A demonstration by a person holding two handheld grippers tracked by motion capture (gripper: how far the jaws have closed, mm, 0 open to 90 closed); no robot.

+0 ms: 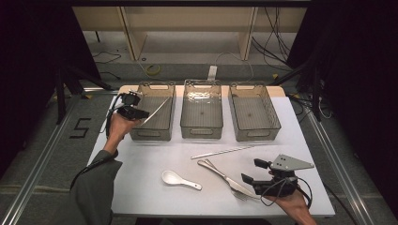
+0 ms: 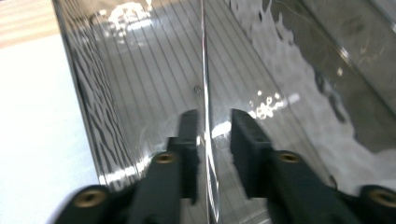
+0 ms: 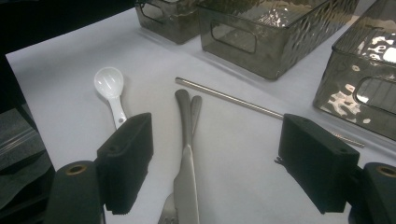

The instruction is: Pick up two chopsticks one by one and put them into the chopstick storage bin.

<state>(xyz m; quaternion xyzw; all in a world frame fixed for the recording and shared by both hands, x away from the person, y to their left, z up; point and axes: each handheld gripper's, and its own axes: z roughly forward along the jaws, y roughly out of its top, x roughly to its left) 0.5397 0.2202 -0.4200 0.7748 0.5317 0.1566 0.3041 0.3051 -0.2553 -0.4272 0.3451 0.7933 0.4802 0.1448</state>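
At the far left of the high view we hold the left gripper (image 1: 133, 111) over the near left corner of the left bin (image 1: 153, 112), the first of three clear ribbed bins that stand in a row at the back of the white counter (image 1: 141, 187). A thin metal chopstick (image 1: 157, 111) slants up from its jaws across this bin. In the left gripper view the chopstick (image 2: 205, 93) runs straight up between the two black jaws, which stand a little apart on either side of it; a narrow gap shows at each pad, so the hold is released, with the stick loose between them above the bin's ribbed floor (image 2: 140, 74).

Moving right, the middle bin (image 1: 202, 110) and the right bin (image 1: 254, 112) sit just beside one another. In front of them, on the bare counter, we see a white ceramic spoon (image 1: 179, 180), then a knife (image 1: 226, 178) with a fork (image 1: 240, 194) lying against it, their handles touching, and behind these a second chopstick (image 1: 225, 151) lying flat.

At the near right we hold the right gripper (image 1: 256, 173) low above the counter, its jaws spread wide and grasping nothing. In the right gripper view the knife (image 3: 186, 154) lies between those jaws, apart from both, with the spoon (image 3: 110, 88) off to one side
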